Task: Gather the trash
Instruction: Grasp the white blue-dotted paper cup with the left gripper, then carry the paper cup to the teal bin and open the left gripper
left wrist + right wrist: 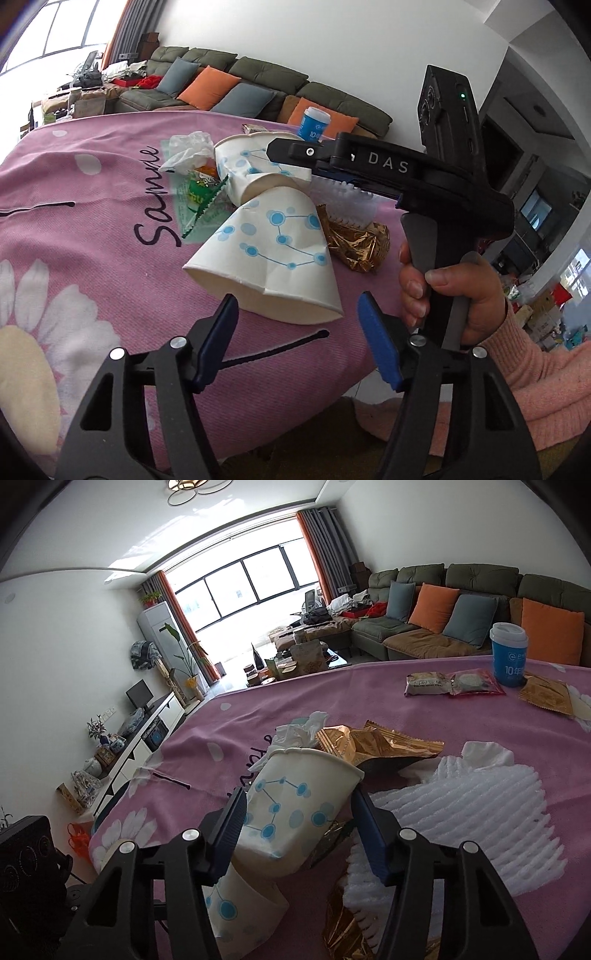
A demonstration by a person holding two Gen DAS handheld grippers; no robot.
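Two white paper cups with blue dots lie in a trash pile on the pink tablecloth (92,240). The nearer cup (266,258) lies on its side, its crushed mouth towards my left gripper (298,297). That gripper is open, with the rim between its fingertips and a gap at the right pad. My right gripper (300,793) is shut on the farther cup (295,805), pads against its dented sides. In the left wrist view the right gripper (291,162) reaches in from the right over that cup (255,166), a hand on its handle.
Around the cups lie a crumpled tissue (188,147), a green wrapper (199,188), a gold wrapper (369,746) and white foam netting (461,812). A blue lidded cup (509,653) and snack packets (454,683) sit farther back. A sofa stands behind the table.
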